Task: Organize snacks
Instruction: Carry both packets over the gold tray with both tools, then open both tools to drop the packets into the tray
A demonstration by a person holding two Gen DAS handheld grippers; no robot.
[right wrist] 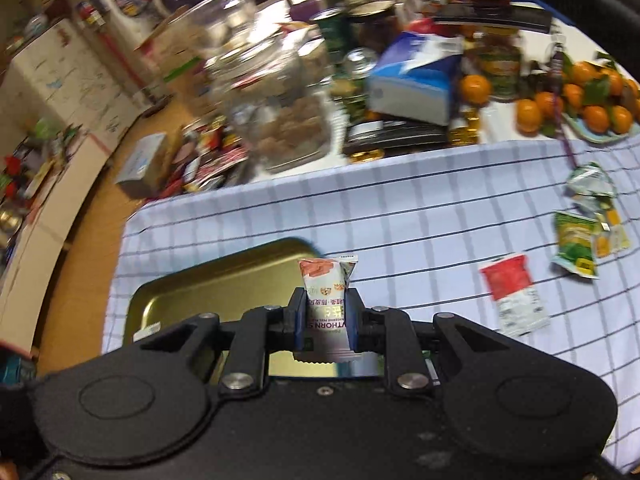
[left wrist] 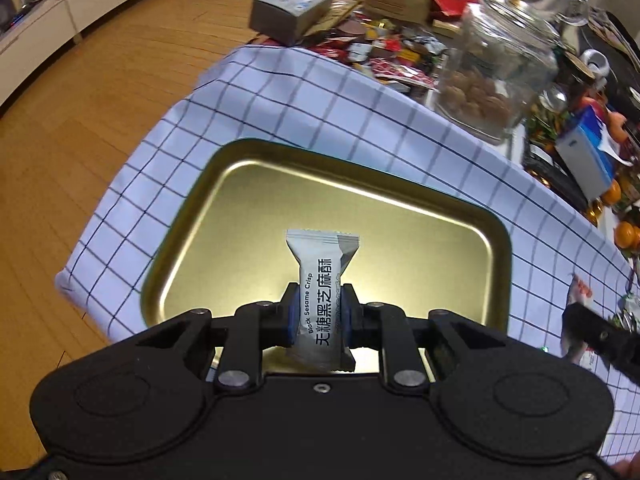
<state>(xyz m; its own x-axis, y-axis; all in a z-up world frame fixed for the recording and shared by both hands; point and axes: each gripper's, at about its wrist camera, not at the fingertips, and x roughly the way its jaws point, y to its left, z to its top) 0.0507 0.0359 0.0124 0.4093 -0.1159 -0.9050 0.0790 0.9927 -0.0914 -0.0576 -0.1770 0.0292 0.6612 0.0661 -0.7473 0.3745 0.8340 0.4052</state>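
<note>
- The left gripper (left wrist: 319, 312) is squeezed tight on a grey snack pack (left wrist: 322, 280). The pack sticks up over the middle of the gold tray (left wrist: 256, 192), not touching it.
- The right gripper (right wrist: 326, 316) is squeezed tight on a white and orange snack pack (right wrist: 326, 288). It hangs over the tray's (right wrist: 224, 280) right edge, up in the air.
- The tray sits near the left edge of the checked cloth (left wrist: 320, 96). Nothing lies in the part of it I can see.
- A red and white packet (right wrist: 514, 296) and a green packet (right wrist: 576, 242) lie flat toward the cloth's right side, well apart from the tray.
- What could go wrong: if the right pack is let go now, it may hit the tray's rim and fall outside onto the cloth.
- The two grippers are close over one tray, so they could bump.
- A glass jar (left wrist: 492, 68) with brown treats stands past the far edge of the cloth; a big swing could knock it.
- The grey pack reads "Black Sesame Crisp" with Chinese letters. The right pack shows "THORN"; the rest is hidden.
</note>
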